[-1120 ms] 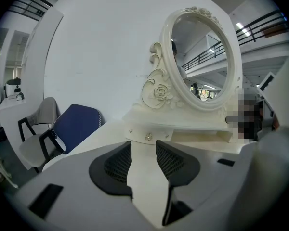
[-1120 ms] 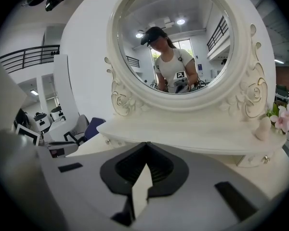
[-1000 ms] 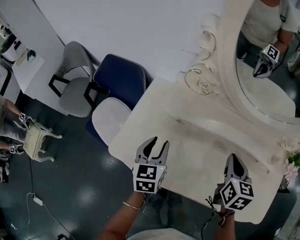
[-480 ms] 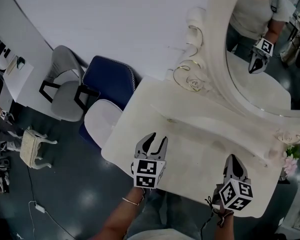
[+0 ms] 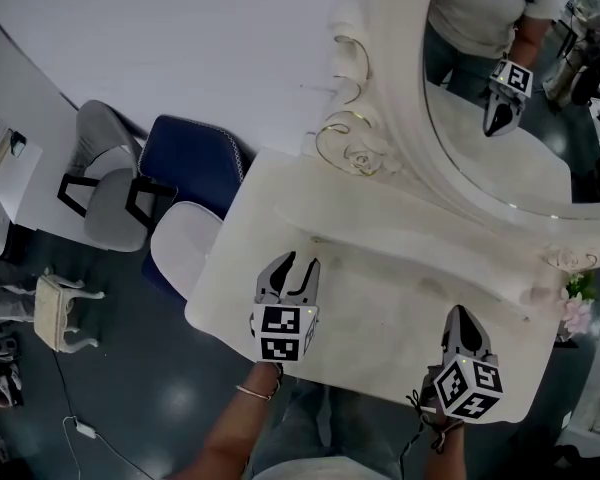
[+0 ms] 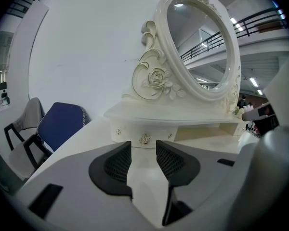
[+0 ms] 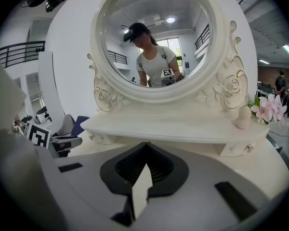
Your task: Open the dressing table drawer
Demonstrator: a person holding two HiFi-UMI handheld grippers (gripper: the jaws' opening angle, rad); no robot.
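The white dressing table (image 5: 230, 268) carries an oval mirror (image 5: 500, 158) above a low shelf (image 5: 420, 268). In the left gripper view a small drawer (image 6: 135, 134) with a sparkling knob (image 6: 144, 139) sits under the shelf's left end, straight ahead of my left gripper (image 6: 143, 150). That gripper (image 5: 298, 265) is open, holds nothing and hovers over the tabletop short of the drawer. My right gripper (image 5: 461, 315) is shut and empty over the table's right front. Its own view shows the jaws (image 7: 145, 148) closed and a second small drawer (image 7: 241, 147) at the right.
A blue chair (image 5: 195, 158) and a grey chair (image 5: 105, 183) stand left of the table. A small white stool (image 5: 55, 308) and a cable (image 5: 75, 423) are on the dark floor. Pink flowers (image 5: 577, 308) sit at the table's right end. The mirror reflects the person.
The head view has swung, so the mirror and table sit further left in frame. My left gripper has edged forward toward the shelf. The right gripper has barely moved.
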